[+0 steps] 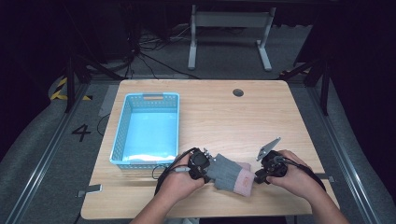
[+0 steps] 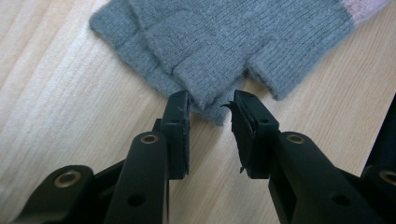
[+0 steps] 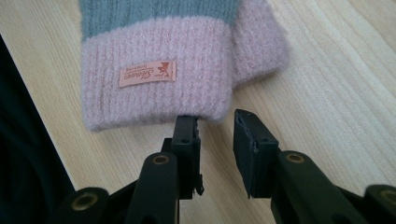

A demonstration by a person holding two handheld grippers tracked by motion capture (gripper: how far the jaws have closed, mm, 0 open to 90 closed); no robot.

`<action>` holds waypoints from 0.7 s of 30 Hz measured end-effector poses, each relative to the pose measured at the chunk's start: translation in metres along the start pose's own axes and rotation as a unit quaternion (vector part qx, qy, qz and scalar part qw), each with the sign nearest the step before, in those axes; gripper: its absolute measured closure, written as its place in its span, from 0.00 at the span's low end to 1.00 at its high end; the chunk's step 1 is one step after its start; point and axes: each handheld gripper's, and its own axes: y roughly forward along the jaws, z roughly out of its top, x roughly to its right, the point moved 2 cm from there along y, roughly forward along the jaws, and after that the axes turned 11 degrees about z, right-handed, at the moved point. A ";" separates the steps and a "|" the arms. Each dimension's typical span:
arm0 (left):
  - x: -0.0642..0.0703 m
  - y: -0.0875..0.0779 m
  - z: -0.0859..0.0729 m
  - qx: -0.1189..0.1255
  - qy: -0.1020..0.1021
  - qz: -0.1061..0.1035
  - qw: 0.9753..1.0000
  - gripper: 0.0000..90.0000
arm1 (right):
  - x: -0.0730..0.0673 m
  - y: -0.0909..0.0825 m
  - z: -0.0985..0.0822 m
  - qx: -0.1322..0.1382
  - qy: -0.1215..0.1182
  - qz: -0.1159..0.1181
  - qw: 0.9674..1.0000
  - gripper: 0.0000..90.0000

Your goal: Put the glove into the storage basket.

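Note:
A grey knitted glove (image 1: 229,173) with a pink cuff (image 3: 154,93) lies flat on the wooden table near the front edge, between my two grippers. My left gripper (image 1: 208,169) is at the finger end. In the left gripper view its jaws stand apart, with one grey fingertip of the glove (image 2: 224,42) reaching into the gap at the gripper (image 2: 211,100); the pads do not press on it. My right gripper (image 1: 258,176) is at the cuff end. In its own view the gripper (image 3: 215,121) is open, and its left jaw just reaches the cuff's edge.
A light blue plastic basket (image 1: 121,126) stands on the table's left half, just behind my left hand. A round cable hole (image 1: 238,92) sits at the table's far edge. Bare wood (image 1: 233,121) stretches behind the glove. Cables trail from both grippers.

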 end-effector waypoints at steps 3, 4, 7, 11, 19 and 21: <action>0.000 0.003 0.000 -0.010 0.004 0.000 1.000 0.81 | 0.000 0.000 0.000 -0.002 -0.001 -0.002 1.000 0.78; 0.000 0.003 0.000 -0.010 0.004 0.000 1.000 0.81 | 0.000 0.000 0.000 -0.002 -0.001 -0.002 1.000 0.78; 0.000 0.005 0.001 -0.016 0.003 0.002 1.000 0.81 | 0.001 0.001 0.000 -0.003 -0.003 -0.001 1.000 0.78; 0.001 0.004 0.002 -0.009 0.002 0.007 1.000 0.81 | 0.000 0.003 0.001 -0.002 0.000 -0.002 1.000 0.78; 0.004 0.004 0.006 -0.006 0.001 0.016 1.000 0.83 | 0.001 0.005 0.001 -0.007 -0.004 -0.003 1.000 0.78; 0.003 0.005 0.006 -0.011 0.001 0.021 1.000 0.86 | 0.000 0.004 0.001 -0.007 -0.003 -0.004 1.000 0.78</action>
